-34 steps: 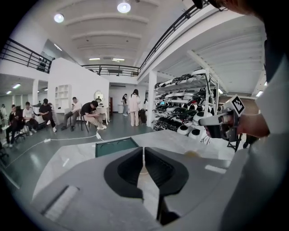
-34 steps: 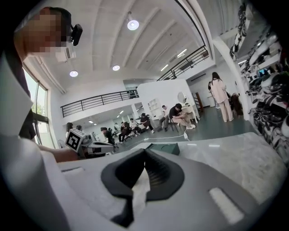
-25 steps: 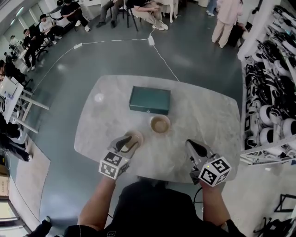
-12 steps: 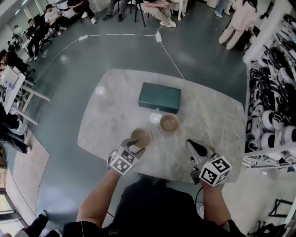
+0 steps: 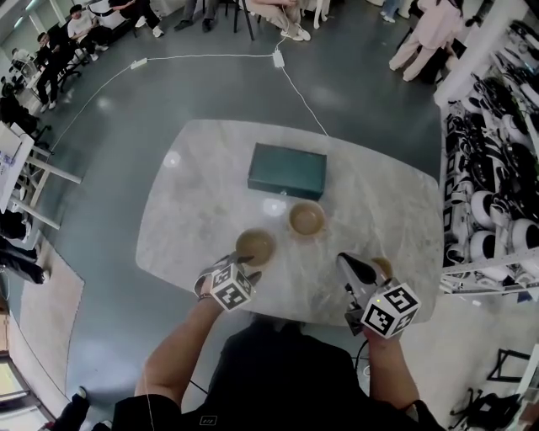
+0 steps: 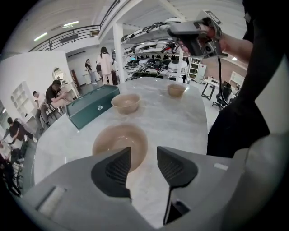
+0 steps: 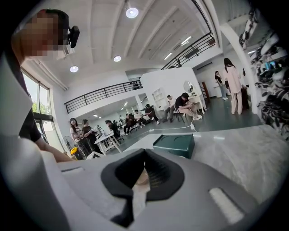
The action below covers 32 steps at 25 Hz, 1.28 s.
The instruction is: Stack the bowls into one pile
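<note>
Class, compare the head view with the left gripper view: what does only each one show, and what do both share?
Only the head view: the left gripper from above, the forearms and a floor cable. Only the left gripper view: its ribbed pads, jaws just opened wide with nothing held, and the ceiling. Both: the near bowl, middle bowl and small bowl, all apart, the box, the table and the right gripper.

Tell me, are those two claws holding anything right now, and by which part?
Nothing is held. The left gripper, its jaws just opened, stands at the rim of the nearest bowl without pressing it. The right gripper is shut on nothing.
</note>
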Motion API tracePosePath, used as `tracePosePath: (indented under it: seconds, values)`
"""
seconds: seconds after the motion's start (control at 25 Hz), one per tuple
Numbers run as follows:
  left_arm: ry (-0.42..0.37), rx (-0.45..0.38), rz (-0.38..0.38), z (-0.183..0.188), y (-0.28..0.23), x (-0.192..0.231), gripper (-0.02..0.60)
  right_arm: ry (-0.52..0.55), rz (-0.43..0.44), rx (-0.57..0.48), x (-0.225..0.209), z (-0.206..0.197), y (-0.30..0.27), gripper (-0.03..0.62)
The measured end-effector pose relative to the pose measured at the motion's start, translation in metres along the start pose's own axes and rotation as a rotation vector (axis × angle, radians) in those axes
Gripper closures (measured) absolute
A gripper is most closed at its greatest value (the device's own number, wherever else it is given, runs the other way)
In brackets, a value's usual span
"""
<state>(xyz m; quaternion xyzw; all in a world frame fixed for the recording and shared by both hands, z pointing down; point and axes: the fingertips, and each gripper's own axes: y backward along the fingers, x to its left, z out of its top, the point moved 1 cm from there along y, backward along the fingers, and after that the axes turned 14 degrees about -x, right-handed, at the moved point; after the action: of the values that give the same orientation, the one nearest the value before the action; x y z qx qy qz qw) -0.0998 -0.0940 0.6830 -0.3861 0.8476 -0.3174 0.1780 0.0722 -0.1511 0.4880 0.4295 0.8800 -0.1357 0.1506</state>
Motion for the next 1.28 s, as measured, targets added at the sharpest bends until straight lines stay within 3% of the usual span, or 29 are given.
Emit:
tracePosePath:
  seconds: [0.16,0.44,0.56,0.68,0.92,1.28]
  values:
    - [-0.081,0.067,-0.032,-0.013,-0.009,-0.004,0.396,0.0,-0.012,0.01,0.001,-0.003,0.004,0.592]
    - [-0.192,0.145,-0.061,-0.026,-0.02,-0.007,0.461,0.001,-0.023,0.013,0.0,-0.004,0.014,0.592]
    - [-0.202,0.15,-0.065,-0.024,-0.02,-0.004,0.523,-0.003,-0.031,0.013,0.001,-0.002,0.015,0.592]
    - [-0.208,0.145,-0.064,-0.022,-0.017,0.0,0.546,-0.004,-0.027,0.011,0.003,-0.001,0.012,0.592]
    - [-0.189,0.134,-0.047,-0.013,-0.018,0.0,0.558,-0.004,-0.004,0.015,-0.002,-0.003,0.015,0.592]
    - [-0.165,0.086,0.037,0.017,-0.001,0.013,0.563,-0.011,0.021,-0.009,-0.01,0.009,0.016,0.592]
